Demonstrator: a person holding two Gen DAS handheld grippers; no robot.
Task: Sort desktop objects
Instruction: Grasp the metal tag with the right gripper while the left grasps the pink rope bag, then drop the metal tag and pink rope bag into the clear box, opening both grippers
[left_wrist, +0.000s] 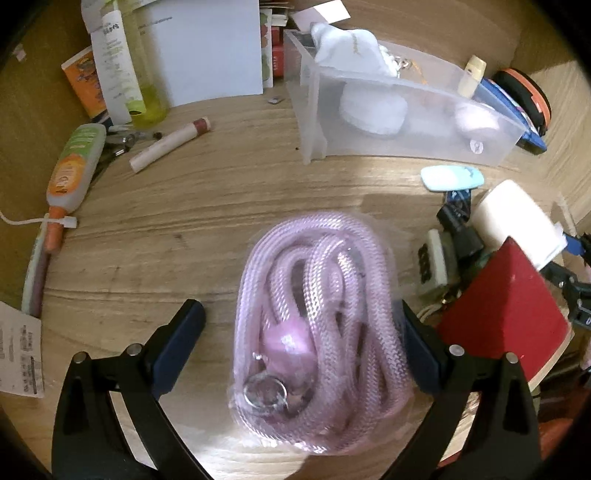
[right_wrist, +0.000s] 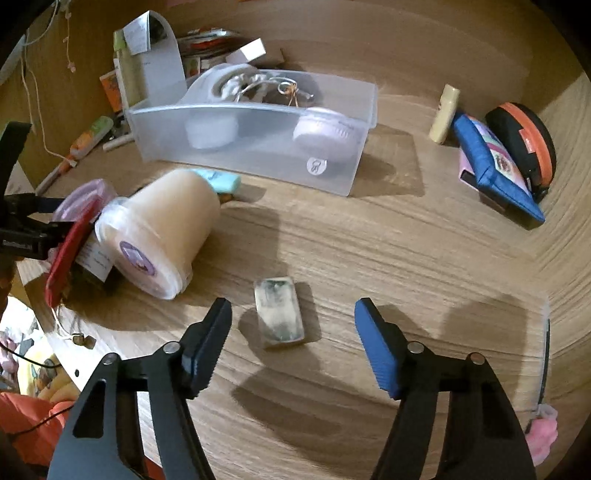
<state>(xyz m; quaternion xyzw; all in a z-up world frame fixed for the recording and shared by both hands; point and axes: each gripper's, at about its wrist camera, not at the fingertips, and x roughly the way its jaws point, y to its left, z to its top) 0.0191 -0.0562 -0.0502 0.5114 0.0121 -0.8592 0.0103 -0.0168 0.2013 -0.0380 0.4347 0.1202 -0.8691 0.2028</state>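
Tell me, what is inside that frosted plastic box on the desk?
In the frosted box: a white round item, a lilac round item, tangled white cord and a small metal piece. The cloudy wall blurs them, so the box floor stays hidden.

A light wood-grain table (right_wrist: 369, 251) carries everything. Toward its back stands a frosted plastic bin (right_wrist: 258, 147), with a teal eraser-like block (left_wrist: 452, 178) just in front of it. A cream tub (right_wrist: 162, 236) lies tipped on its side near a red box (left_wrist: 506, 314). A small clear rectangular case (right_wrist: 279, 317) lies flat on bare wood, apart from the rest. A bagged coil of pink braided cord (left_wrist: 317, 325) rests on the wood. At the left edge lie an orange-and-green tube (left_wrist: 74, 166) and a pale stick (left_wrist: 168, 144). To the right, a blue pouch (right_wrist: 495, 166) leans against a black-and-orange round case (right_wrist: 524, 140).
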